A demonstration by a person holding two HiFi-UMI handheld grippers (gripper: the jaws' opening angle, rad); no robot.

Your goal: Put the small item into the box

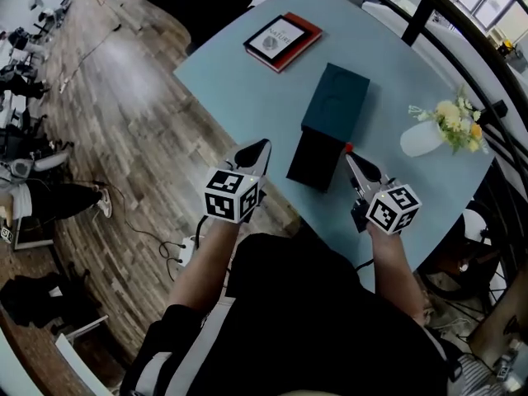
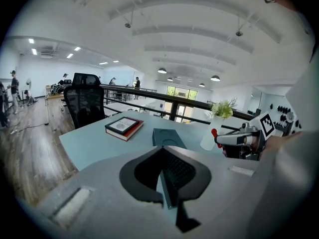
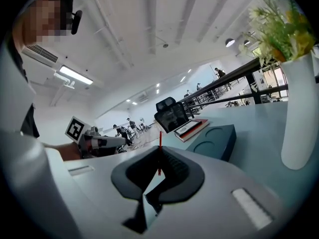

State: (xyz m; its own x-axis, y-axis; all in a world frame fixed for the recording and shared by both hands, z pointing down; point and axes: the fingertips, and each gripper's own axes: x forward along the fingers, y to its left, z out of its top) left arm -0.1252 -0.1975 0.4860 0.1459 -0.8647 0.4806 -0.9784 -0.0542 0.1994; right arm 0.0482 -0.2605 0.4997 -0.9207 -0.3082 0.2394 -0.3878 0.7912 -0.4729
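1. On the pale blue table [image 1: 247, 89], a red-edged hardcover book [image 1: 282, 40] lies beyond the dark teal rectangular box [image 1: 336, 99]. A white vase of yellow flowers [image 1: 422, 139] stands well apart on the right.
2. My left gripper [image 1: 262, 147] hovers near the box's left side, jaws pressed together on nothing.
3. My right gripper [image 1: 351, 158] pinches the small thin red item [image 1: 349, 148] at its tips. The item is just beside the box's near right corner, outside it.

The small item [image 1: 349, 148] is thin and red, pinched at the tips of my right claw [image 1: 350, 158]. The box [image 1: 334, 99], dark teal, lies flat on the counter [image 1: 239, 97] at 11 o'clock from the item, its black part toward me.
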